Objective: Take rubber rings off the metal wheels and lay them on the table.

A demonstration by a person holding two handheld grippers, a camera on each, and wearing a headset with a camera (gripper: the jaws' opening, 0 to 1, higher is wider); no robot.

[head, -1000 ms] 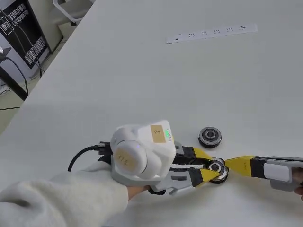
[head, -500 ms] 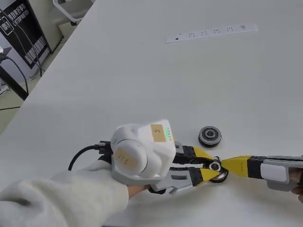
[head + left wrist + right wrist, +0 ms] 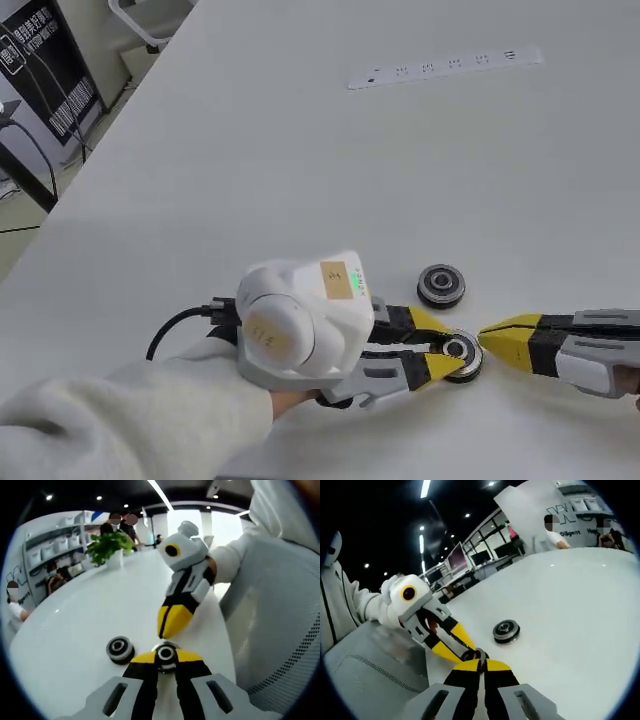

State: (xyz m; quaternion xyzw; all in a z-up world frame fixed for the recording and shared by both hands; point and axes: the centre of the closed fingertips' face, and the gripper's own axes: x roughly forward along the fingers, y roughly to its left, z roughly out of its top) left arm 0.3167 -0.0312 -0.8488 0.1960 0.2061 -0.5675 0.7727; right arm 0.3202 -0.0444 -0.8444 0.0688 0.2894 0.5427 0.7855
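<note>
Pinching wheel (image 3: 462, 352), left gripper (image 3: 447, 350) (right gripper (image 3: 487, 341) closed)

White table (image 3: 300, 150), power strip (image 3: 445, 68), potted plant (image 3: 107, 547), ceiling strip lights (image 3: 424, 489)

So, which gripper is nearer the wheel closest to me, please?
Left: the left gripper clamps that wheel between its jaws; the right gripper, shut, points at it from just beside.

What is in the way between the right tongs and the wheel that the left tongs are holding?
Nothing visible. The right tongs, shut, point straight at the wheel gripped in the left tongs, tips close beside it. The second wheel lies apart on the table, off that line.
</note>
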